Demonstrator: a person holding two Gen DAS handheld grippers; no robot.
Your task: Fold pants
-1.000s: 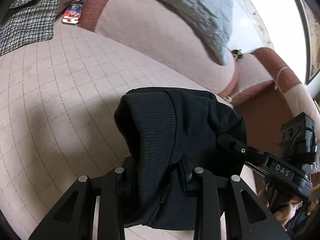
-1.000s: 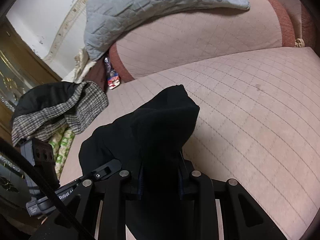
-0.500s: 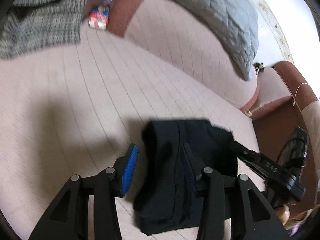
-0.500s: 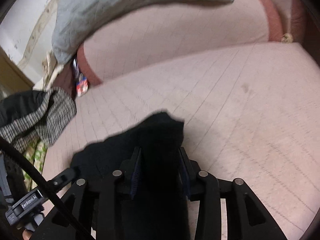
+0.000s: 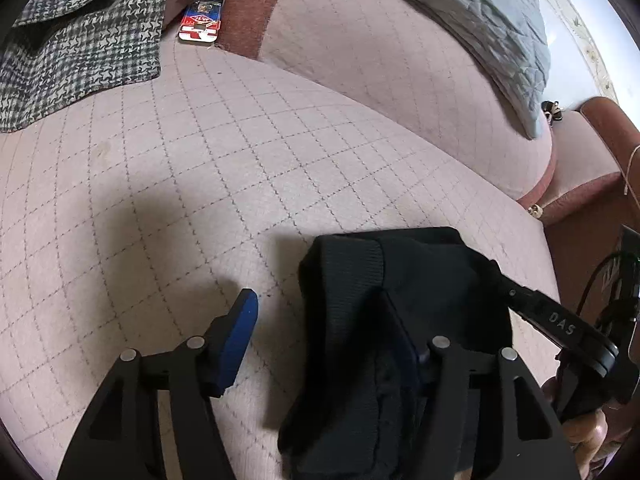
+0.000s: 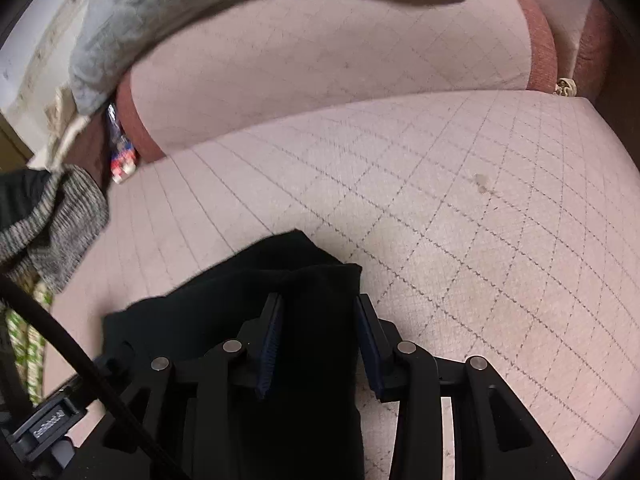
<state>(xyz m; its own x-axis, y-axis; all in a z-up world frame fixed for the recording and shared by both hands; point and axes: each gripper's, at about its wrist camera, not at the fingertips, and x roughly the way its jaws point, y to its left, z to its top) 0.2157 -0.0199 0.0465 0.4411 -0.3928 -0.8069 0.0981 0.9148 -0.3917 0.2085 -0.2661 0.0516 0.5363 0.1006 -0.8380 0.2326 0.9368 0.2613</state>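
**Mia:** Where are the pants (image 5: 400,320) right now?

**Ben:** They lie on the pink sofa seat (image 5: 200,168), near its front edge, in a thick black bundle. They look folded over more than once.

**Mia:** Why are both grippers so low, right on top of them?

**Ben:** It looks like the person is setting the bundle down. The left gripper (image 5: 332,336) is opening. Its blue pad (image 5: 240,336) stands clear of the cloth, over bare sofa. The other finger touches the cloth or hides under it, but nothing squeezes.

**Mia:** And the right gripper (image 6: 318,344)?

**Ben:** Its two pads stand on each side of a fold of the pants. They sit very close to the cloth. The black cloth hides the edges, so nobody can tell if they press or not.

**Mia:** Which way do the pants point?

**Ben:** In the left wrist view the ribbed band (image 5: 348,276) is at the far end, toward the sofa back (image 5: 380,80). The long side of the bundle seems to run from the sofa's front edge toward the back. The near end goes out of the picture, so the full length is hidden.

**Mia:** Is anything else close?

**Ben:** No. A checked cloth (image 5: 80,44) lies well apart at the far left, and a grey quilt (image 5: 480,12) hangs on the sofa back.
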